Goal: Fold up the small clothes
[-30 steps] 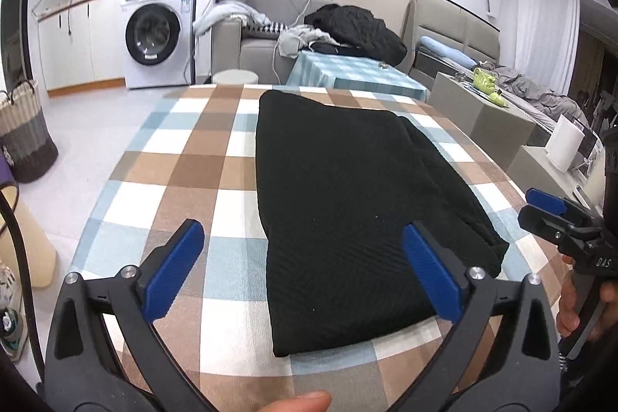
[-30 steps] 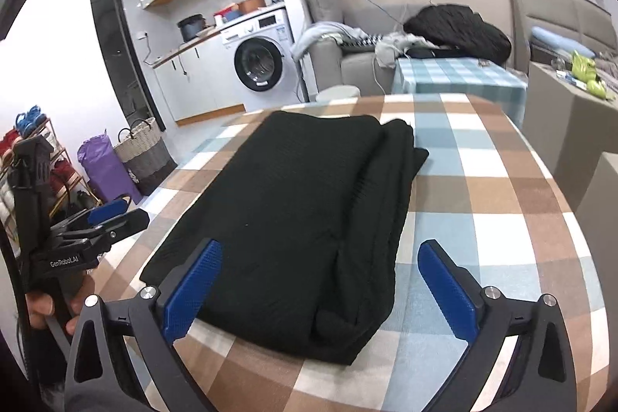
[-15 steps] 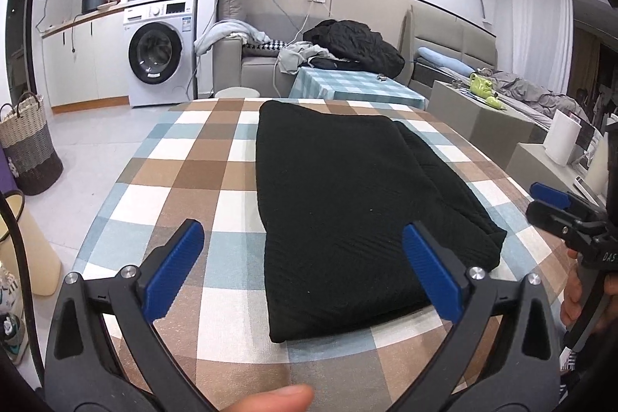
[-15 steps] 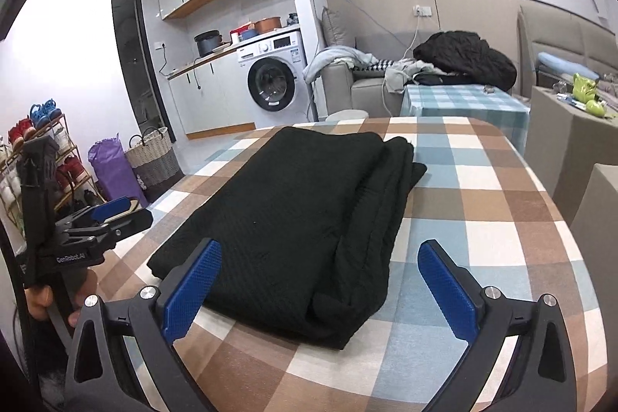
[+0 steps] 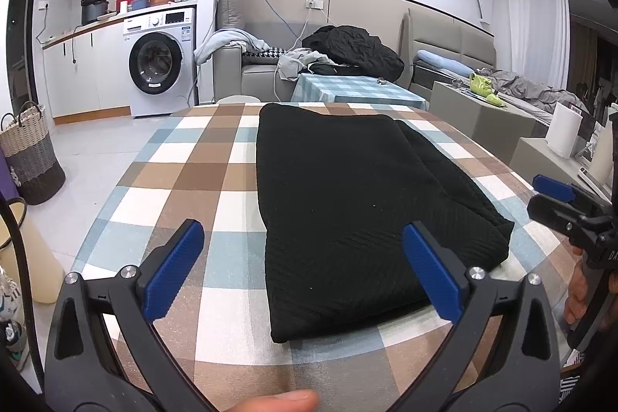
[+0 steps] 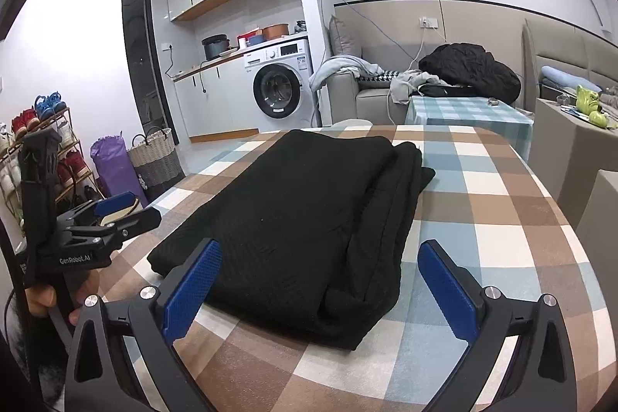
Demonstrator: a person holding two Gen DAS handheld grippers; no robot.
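A black knit garment lies folded into a long rectangle on the checked tablecloth; it also shows in the right wrist view, with stacked layers along its right edge. My left gripper is open and empty, held above the garment's near left corner. My right gripper is open and empty, held above the near right corner. Each gripper shows in the other's view, the right one at the right edge and the left one at the left edge.
The table's near edge is just below both grippers. Behind it stand a smaller checked table, a sofa with piled clothes and a washing machine. A woven basket stands on the floor at left, a shoe rack beyond it.
Both grippers have risen and drawn back from the garment, so it sits lower and farther in both views. The garment has not moved. Both grippers stay open.
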